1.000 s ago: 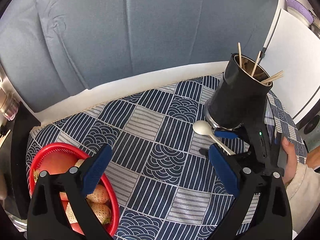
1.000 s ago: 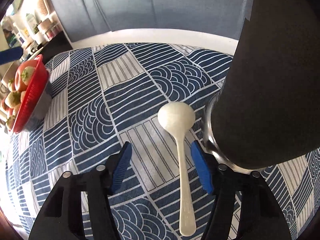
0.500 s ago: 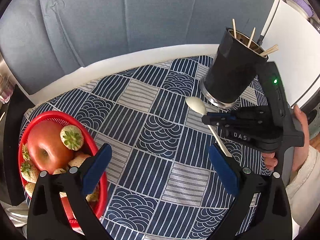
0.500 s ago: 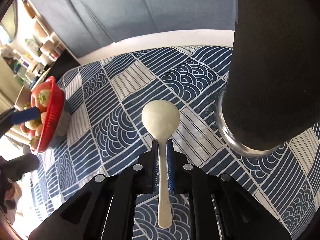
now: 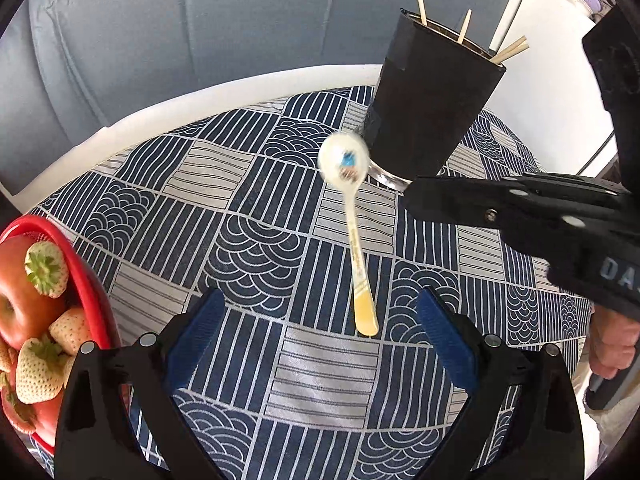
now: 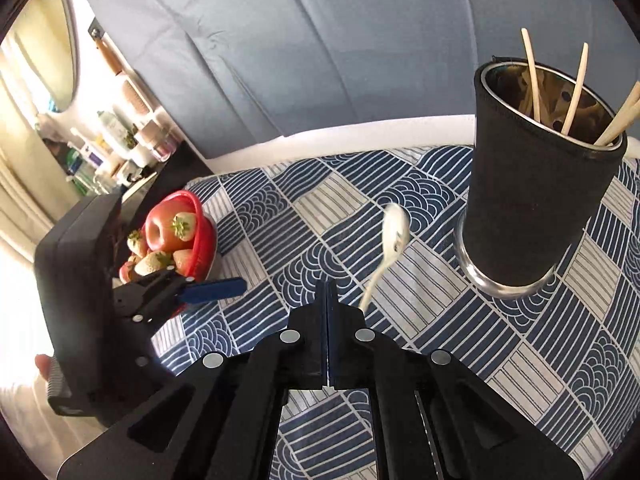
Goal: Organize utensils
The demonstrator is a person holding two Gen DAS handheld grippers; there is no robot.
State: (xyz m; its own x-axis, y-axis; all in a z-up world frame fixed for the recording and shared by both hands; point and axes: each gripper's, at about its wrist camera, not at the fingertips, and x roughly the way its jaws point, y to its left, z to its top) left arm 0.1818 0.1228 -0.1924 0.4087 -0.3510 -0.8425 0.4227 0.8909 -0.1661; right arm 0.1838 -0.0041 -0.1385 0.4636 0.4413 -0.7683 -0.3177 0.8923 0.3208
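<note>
White table [image 5: 240,88], blue patterned cloth [image 5: 248,240], red fruit basket [image 5: 86,276], black utensil holder [image 5: 432,112]

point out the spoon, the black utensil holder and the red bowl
spoon [image 5: 345,159], left wrist view, on its white bowl end
utensil holder [image 6: 532,184], right wrist view, on its black sleeve
red bowl [image 6: 205,227], right wrist view, on its near rim

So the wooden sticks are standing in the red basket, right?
Not quite. The wooden sticks are standing in the black cup, not in the red basket, which holds fruit. The right wrist view shows it.
</note>
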